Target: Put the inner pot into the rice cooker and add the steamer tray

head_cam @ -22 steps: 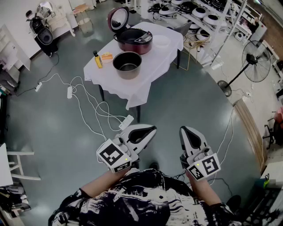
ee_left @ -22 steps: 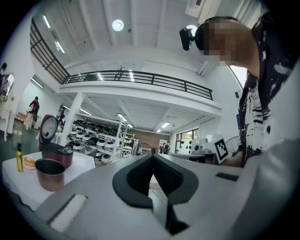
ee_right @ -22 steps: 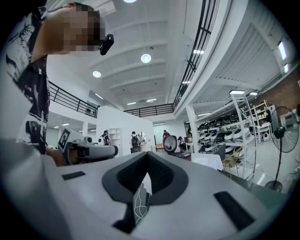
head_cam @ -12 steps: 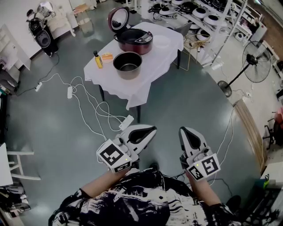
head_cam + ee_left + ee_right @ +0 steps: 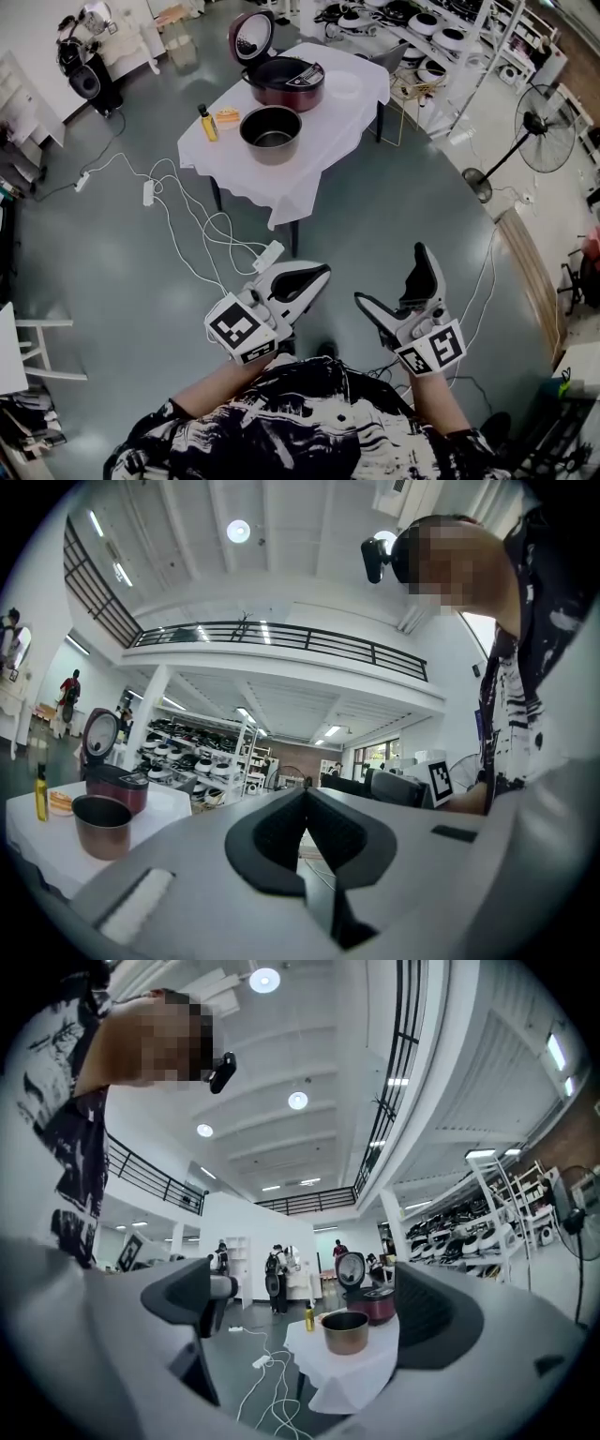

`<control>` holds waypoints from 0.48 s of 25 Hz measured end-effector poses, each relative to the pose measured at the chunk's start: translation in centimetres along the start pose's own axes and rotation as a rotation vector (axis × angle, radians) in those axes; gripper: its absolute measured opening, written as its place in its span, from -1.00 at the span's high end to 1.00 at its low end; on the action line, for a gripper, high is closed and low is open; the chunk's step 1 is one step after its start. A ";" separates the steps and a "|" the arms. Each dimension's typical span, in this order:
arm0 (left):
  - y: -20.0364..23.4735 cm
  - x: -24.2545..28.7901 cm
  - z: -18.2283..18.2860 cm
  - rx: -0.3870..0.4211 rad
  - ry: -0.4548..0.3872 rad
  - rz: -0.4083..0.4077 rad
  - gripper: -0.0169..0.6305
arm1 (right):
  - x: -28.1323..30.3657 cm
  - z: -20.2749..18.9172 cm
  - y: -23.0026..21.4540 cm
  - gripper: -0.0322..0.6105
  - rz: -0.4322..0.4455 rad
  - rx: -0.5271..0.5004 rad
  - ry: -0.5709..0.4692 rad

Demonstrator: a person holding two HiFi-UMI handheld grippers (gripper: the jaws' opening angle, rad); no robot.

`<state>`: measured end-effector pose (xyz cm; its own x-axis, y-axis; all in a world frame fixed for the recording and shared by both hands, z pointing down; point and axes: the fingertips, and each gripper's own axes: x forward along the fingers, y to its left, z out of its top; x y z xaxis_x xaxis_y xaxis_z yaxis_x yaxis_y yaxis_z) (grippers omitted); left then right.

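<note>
Right hand-held gripper (image 5: 392, 275) wider; pot (image 5: 271, 134) upright

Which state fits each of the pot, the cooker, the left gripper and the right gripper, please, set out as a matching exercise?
Things:
1. pot
2. cooker
3. left gripper
4. right gripper

States:
A. jaws wide apart
B. lid up
C. jaws together
D. on the table, not yet in the cooker

Pairs: 1-D, 2-B, 3-C, 4-A

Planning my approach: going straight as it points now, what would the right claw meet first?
Nothing nearby: the open right claw faces free air. Farther on, probably the inner pot on the table, though depth is unclear.
</note>
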<state>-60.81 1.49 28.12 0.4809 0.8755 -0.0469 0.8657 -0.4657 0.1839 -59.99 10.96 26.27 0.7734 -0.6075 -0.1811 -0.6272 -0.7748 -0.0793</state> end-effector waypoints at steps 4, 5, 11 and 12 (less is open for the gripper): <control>-0.2 0.4 0.0 -0.003 0.005 -0.004 0.93 | -0.2 -0.2 -0.8 -0.82 -0.011 0.022 0.013; -0.2 0.6 -0.2 -0.004 0.009 -0.006 0.93 | -0.3 -0.3 -1.0 -0.82 -0.012 0.023 0.018; -0.4 3.2 -1.0 -0.004 0.018 -0.004 0.93 | -1.5 -0.8 -2.9 -0.82 0.003 0.023 0.045; -0.6 4.0 -1.1 -0.002 0.017 -0.004 0.93 | -2.0 -0.8 -3.5 -0.82 0.006 0.023 0.050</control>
<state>-59.54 5.36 28.90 0.4748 0.8795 -0.0308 0.8673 -0.4617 0.1859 -59.26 14.69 27.73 0.7731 -0.6204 -0.1323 -0.6331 -0.7675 -0.1009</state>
